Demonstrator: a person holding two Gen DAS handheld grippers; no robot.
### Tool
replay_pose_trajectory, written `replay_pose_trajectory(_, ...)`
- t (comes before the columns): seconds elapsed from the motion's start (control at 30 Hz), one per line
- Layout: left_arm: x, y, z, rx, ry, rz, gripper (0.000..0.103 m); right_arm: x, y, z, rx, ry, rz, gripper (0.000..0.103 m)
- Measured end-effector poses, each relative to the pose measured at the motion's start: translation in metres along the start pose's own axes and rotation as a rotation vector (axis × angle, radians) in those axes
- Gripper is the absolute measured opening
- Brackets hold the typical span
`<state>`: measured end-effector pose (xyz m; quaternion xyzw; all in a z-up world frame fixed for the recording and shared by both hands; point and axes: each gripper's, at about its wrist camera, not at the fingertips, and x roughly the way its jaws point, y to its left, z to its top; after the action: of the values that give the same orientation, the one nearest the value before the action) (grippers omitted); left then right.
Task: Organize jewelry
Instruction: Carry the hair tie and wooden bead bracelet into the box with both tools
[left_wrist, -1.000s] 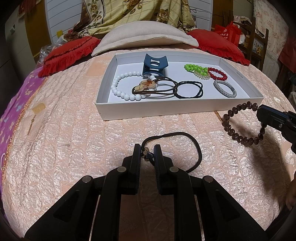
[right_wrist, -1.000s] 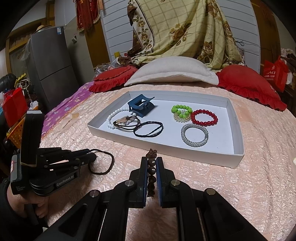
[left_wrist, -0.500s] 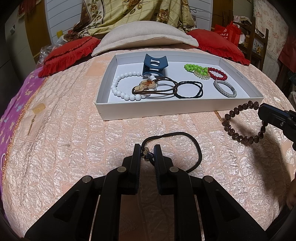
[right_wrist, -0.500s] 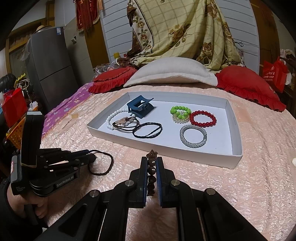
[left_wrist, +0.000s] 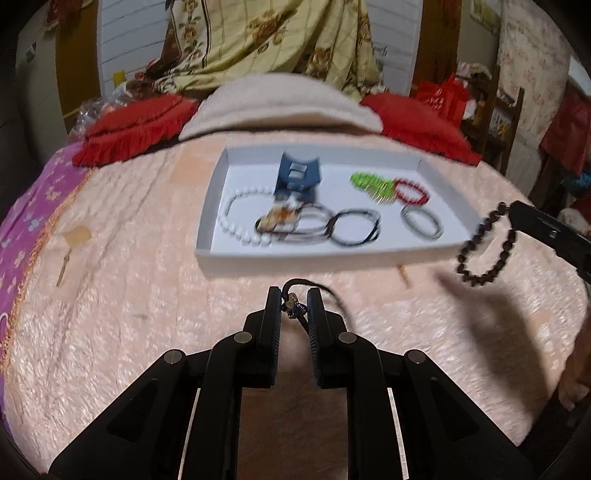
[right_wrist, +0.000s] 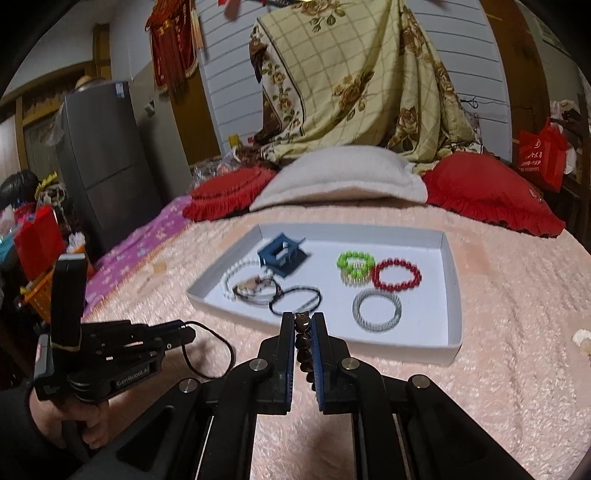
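My left gripper (left_wrist: 294, 295) is shut on the metal clasp of a black cord hair tie (left_wrist: 334, 292), which hangs off the pink bedspread; the same hair tie (right_wrist: 214, 350) dangles from the left gripper (right_wrist: 186, 334) in the right wrist view. My right gripper (right_wrist: 303, 319) is shut on a dark brown bead bracelet (right_wrist: 304, 343). That brown bracelet (left_wrist: 480, 247) hangs in a loop from the right gripper (left_wrist: 517, 212) near the tray's right corner. The white tray (left_wrist: 258, 254) holds a blue claw clip (left_wrist: 298, 177), a white bead bracelet (left_wrist: 236, 225), black hair ties (left_wrist: 354, 230) and green, red and silver bracelets.
The tray (right_wrist: 452, 295) sits on a pink quilted bedspread (left_wrist: 129, 314). Red cushions (right_wrist: 487, 192) and a beige pillow (right_wrist: 343, 177) lie behind it. A grey fridge (right_wrist: 103, 162) stands at the left, and a person's hand (right_wrist: 74, 417) holds the left gripper's handle.
Both grippers have risen, lifting the black hair tie and the brown bracelet off the bedspread. The views now sit higher and the tray looks farther off.
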<state>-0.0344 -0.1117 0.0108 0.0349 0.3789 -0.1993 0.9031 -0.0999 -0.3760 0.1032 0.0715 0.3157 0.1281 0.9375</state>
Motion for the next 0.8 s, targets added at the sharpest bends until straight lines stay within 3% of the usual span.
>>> replay_pose_trajectory(0.27,-0.023,-0.001,0.043,-0.046,-0.065,-0.107,0.012,-0.008,-0.006,0.040,0.007,-0.064,0.022,0.008)
replay_pose_trajectory(0.53,0.003,-0.008,0.093,-0.021,-0.096,-0.109,0.012,0.018,-0.016,0.066,-0.012,-0.047,-0.009,0.008)
replay_pose_trajectory(0.8,0.052,0.006,0.083,-0.052,-0.025,-0.104,0.012,0.059,-0.031,0.074,0.018,0.008,-0.020,0.008)
